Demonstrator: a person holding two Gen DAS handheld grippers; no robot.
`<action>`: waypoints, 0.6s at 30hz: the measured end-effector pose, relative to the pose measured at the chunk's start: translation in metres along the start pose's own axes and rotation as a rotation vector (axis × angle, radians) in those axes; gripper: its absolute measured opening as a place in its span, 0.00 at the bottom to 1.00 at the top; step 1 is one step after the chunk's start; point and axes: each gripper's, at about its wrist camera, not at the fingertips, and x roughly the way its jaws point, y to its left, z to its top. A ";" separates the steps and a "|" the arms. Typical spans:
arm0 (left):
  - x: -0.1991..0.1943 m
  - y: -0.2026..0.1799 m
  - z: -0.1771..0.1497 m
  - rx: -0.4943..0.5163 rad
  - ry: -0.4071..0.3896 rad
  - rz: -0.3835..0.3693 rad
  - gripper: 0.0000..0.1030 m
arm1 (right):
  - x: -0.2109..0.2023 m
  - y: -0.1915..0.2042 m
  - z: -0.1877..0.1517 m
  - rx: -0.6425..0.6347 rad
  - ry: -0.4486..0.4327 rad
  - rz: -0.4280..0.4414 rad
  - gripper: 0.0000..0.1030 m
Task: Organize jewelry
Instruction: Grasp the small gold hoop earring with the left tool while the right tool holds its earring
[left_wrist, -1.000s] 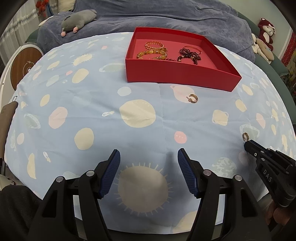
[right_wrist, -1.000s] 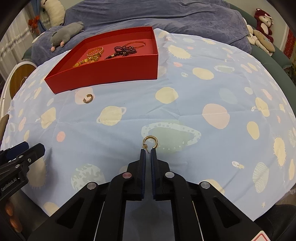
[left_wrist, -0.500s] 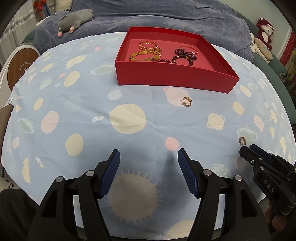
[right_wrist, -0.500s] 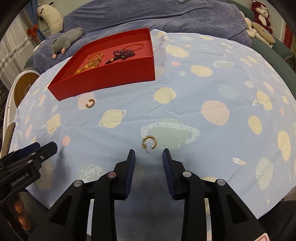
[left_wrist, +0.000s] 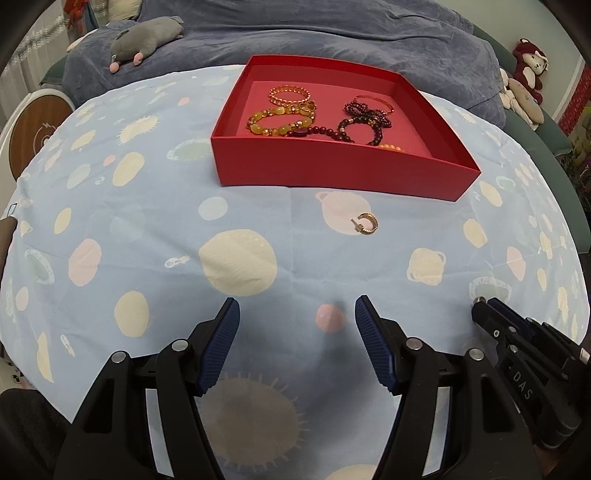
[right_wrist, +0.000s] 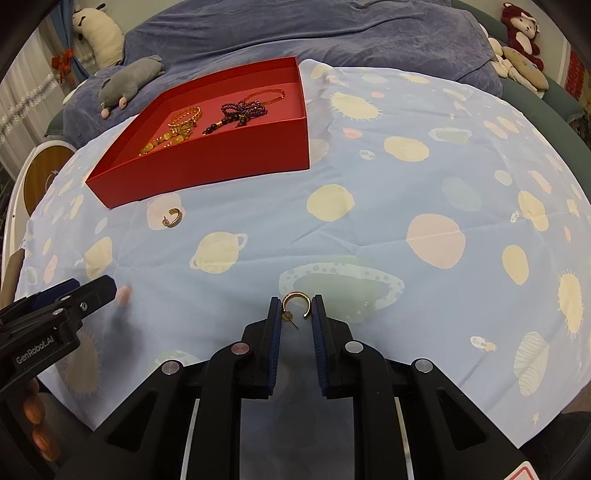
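A gold hoop earring (right_wrist: 295, 304) lies on the blue planet-print cloth (right_wrist: 369, 229), right between the fingertips of my right gripper (right_wrist: 296, 308). Its jaws are closing and both pads touch the hoop's sides. A second gold hoop earring (left_wrist: 365, 223) (right_wrist: 173, 218) rests on the cloth just in front of the red box (left_wrist: 332, 166) (right_wrist: 207, 162). Inside the box lie gold, amber and dark beaded bracelets (left_wrist: 317, 118). My left gripper (left_wrist: 295, 321) (right_wrist: 92, 291) hovers open over bare cloth, short of that second earring. The right gripper (left_wrist: 484, 312) shows at the left wrist view's right edge.
A grey plush toy (left_wrist: 147, 37) lies on the blue blanket (left_wrist: 332, 33) behind the cloth. More stuffed toys (left_wrist: 524, 85) sit at the far right. A round wooden-topped stand (left_wrist: 33, 140) is at the left. The cloth's front edge drops off near both grippers.
The right gripper went from shut behind the hoop to open, then slid forward around it and narrowed onto it. The left gripper moved toward the red box, staying open.
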 end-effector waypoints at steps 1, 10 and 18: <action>0.002 -0.003 0.003 0.001 -0.001 -0.007 0.60 | -0.001 -0.001 0.000 0.005 0.000 0.003 0.15; 0.028 -0.030 0.036 0.005 -0.004 -0.032 0.60 | 0.000 -0.006 0.007 0.028 0.000 0.033 0.15; 0.045 -0.042 0.044 0.029 -0.004 -0.011 0.49 | 0.005 -0.006 0.016 0.021 0.002 0.040 0.15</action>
